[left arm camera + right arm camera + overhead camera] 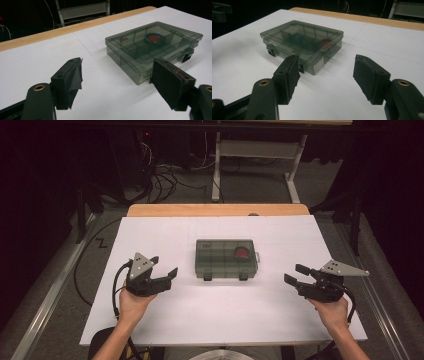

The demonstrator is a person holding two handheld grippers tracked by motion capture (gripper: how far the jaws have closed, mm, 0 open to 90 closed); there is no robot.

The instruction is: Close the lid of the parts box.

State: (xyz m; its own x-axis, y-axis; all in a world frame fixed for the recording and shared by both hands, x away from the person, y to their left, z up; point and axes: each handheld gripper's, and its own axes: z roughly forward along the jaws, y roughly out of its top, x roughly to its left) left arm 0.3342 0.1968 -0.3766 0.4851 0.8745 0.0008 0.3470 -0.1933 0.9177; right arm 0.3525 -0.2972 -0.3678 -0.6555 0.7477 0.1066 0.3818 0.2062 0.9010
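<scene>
Both my jaws stand apart and empty, left gripper (166, 274) and right gripper (295, 274) flanking the shut organizer box (226, 258) mid-worktop (150, 320); I'd steady one side, then work the front latches (207, 277)

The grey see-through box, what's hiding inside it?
Inside the box there are divider walls and one round red thing in a compartment. The tinted lid is shut, so what that red thing is stays unclear.

The round red object (242, 252) inside the closed smoky-grey translucent plastic compartment box (220, 260) is too dim to identify. The small dark lettering (122, 38) on its lid is unreadable.
</scene>
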